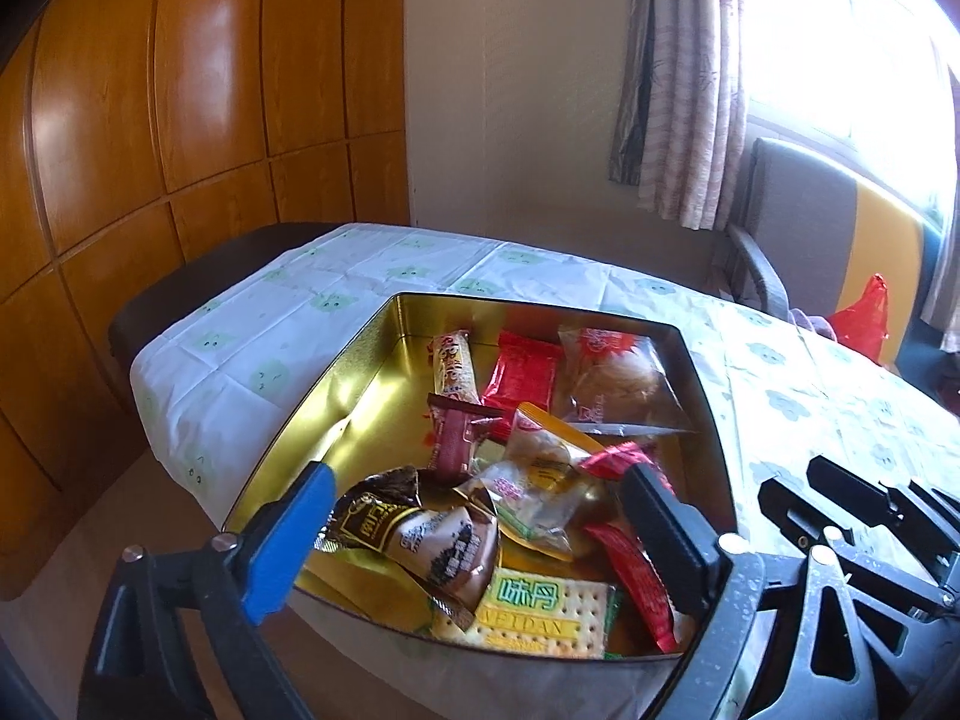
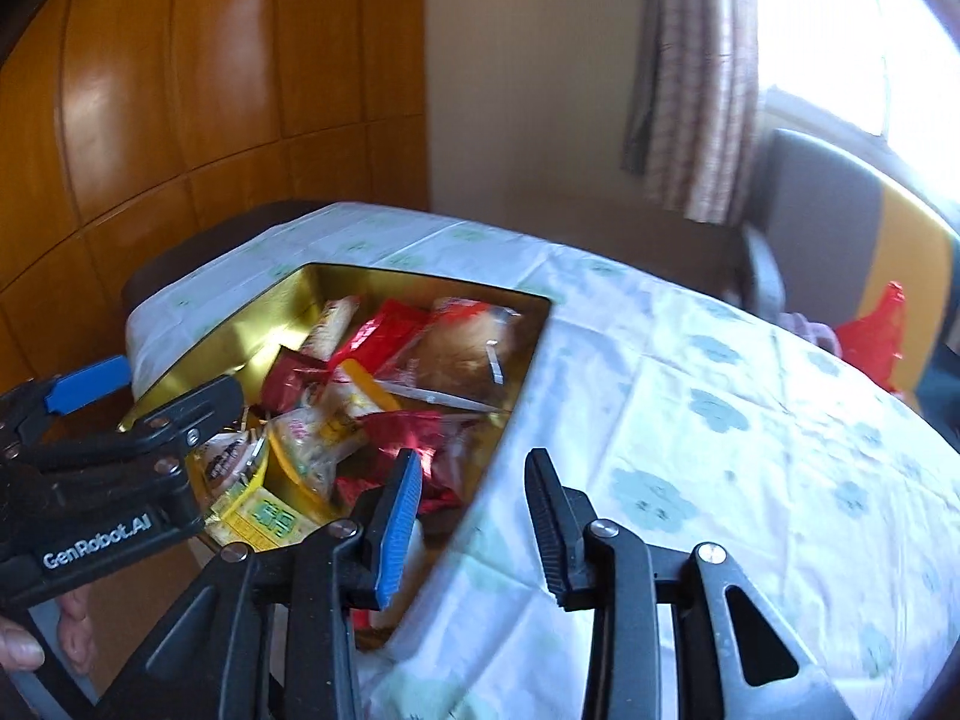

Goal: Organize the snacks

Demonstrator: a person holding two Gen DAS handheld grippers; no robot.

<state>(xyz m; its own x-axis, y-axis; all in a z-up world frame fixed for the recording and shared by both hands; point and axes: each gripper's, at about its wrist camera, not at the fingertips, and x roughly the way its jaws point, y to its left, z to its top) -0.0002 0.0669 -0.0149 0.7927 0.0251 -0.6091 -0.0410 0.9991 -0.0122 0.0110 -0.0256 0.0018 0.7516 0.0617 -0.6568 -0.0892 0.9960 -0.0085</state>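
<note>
An open gold tin (image 1: 336, 420) on the table holds several wrapped snacks. Among them are a brown packet (image 1: 420, 534), a green-and-yellow cracker pack (image 1: 540, 606), red packets (image 1: 522, 372) and a bun in a clear bag (image 1: 618, 378). My left gripper (image 1: 480, 516) hangs over the tin's near end, open wide. The brown packet lies below its blue pad, untouched. My right gripper (image 2: 474, 516) is open by a narrow gap with nothing in it, over the near right rim of the tin (image 2: 240, 324) and the cloth. A hand (image 2: 24, 648) holds the left tool.
A white cloth with green prints (image 2: 720, 420) covers the table. The tin sits near its left front corner. A grey chair (image 1: 798, 222) and a red bag (image 1: 864, 312) stand beyond the far right edge. Wooden panels (image 1: 150, 120) and a curtain (image 1: 690, 90) are behind.
</note>
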